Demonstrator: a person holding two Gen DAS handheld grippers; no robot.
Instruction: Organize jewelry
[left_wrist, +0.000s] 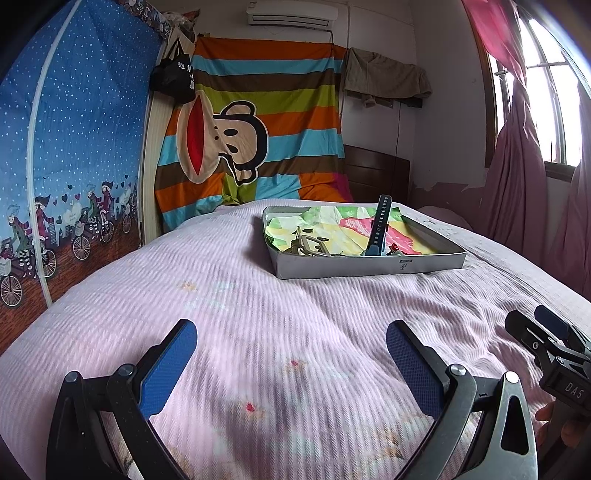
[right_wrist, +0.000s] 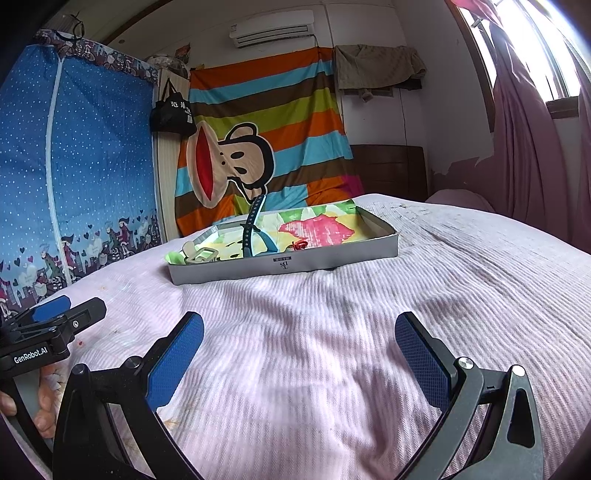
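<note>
Blue textured pads lined both claws, and both stood wide apart with nothing between them: the left gripper (left_wrist: 291, 354) and the right gripper (right_wrist: 299, 347) hovered low over the pink blanket (left_wrist: 258, 295), side by side, each showing at the edge of the other's view.

Well ahead of them sat the shallow grey cardboard tray (right_wrist: 332, 254), its floor covered by a colourful patterned cloth (right_wrist: 317, 225). The jewelry lay bunched toward the tray's near wall. A dark blue strap (left_wrist: 379, 225), probably a watch band or bracelet, rose steeply from that wall, its long axis nearly upright and leaning slightly away, the free end pointing toward the ceiling. It looked light and flexible, likely rubbery, so a pinch across its flat width at mid-length would seem safest; taken near the tip it might bend and flop.

A pale metallic piece (right_wrist: 203, 254) lay low at the tray's left end; what it was could not be told. Small red bits (right_wrist: 301, 244) sat near the middle, tiny and probably slippery, needing a fine fingertip grip.

Beyond hung a striped cartoon sheet (left_wrist: 266, 122).
</note>
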